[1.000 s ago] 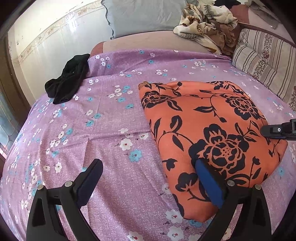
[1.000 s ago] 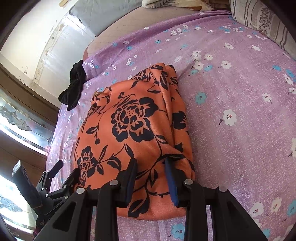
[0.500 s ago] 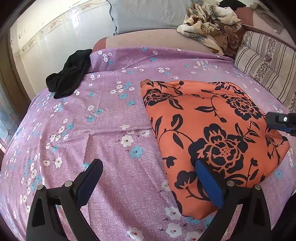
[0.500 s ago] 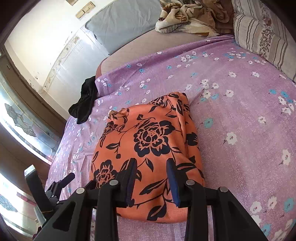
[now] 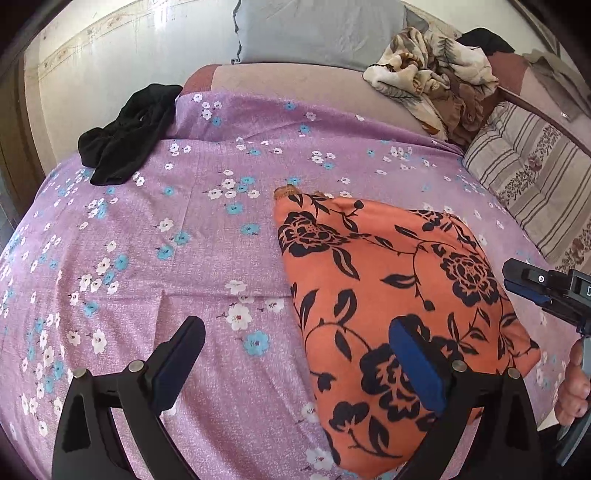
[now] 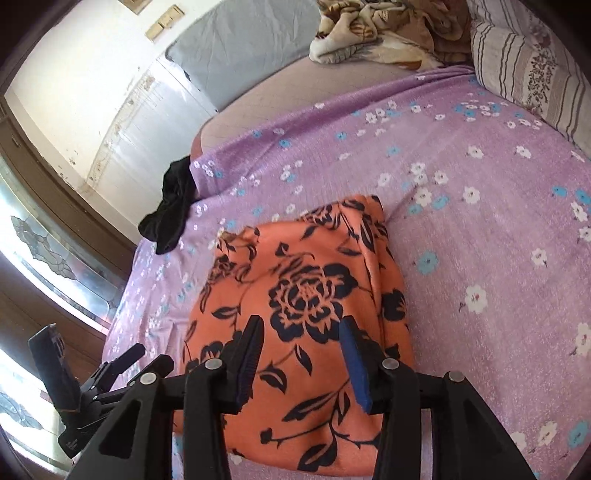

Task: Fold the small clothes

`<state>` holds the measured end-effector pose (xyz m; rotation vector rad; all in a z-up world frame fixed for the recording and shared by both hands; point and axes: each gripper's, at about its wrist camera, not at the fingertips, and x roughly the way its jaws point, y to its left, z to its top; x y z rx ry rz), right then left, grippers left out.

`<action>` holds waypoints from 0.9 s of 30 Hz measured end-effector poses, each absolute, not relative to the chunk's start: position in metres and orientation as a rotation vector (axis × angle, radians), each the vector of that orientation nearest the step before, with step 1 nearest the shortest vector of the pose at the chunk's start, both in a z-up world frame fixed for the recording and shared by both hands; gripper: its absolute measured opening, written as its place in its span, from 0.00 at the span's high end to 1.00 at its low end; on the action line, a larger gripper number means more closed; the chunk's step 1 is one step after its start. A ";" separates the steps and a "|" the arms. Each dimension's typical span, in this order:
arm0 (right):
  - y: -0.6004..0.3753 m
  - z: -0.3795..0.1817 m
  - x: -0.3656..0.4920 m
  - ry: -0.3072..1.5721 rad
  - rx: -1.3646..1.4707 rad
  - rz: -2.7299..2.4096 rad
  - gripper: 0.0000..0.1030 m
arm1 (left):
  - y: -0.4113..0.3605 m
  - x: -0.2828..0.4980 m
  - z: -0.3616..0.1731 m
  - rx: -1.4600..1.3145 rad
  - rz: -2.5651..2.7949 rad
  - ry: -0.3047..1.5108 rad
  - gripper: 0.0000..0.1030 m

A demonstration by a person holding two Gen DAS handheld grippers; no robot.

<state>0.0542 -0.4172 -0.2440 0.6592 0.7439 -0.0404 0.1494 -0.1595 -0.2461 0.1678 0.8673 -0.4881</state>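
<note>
A folded orange garment with black flowers (image 5: 388,288) (image 6: 306,295) lies on the purple flowered bedsheet (image 5: 221,258) (image 6: 480,221). My left gripper (image 5: 299,358) is open wide above the sheet, its right finger (image 5: 413,365) hanging over the garment's near left part, with nothing between the jaws. My right gripper (image 6: 302,354) hovers over the garment's near edge; its jaws are opening and the pads press on no cloth. Each gripper shows in the other's view: the right gripper (image 5: 546,291) at the right edge, the left gripper (image 6: 110,369) at the lower left.
A crumpled black garment (image 5: 129,144) (image 6: 170,210) lies at the sheet's far left corner. A grey pillow (image 5: 317,33), a heaped floral blanket (image 5: 432,85) and a striped pillow (image 5: 528,177) line the far and right sides. A hand (image 5: 576,387) shows at the right.
Both grippers have risen and drawn back from the orange garment, so more of the bed shows. The right jaws stand wider apart. The garment has stayed put.
</note>
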 end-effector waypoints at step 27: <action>-0.458 -0.295 0.185 0.885 0.812 -0.068 0.59 | -0.187 0.184 -0.283 0.255 -0.414 0.909 0.00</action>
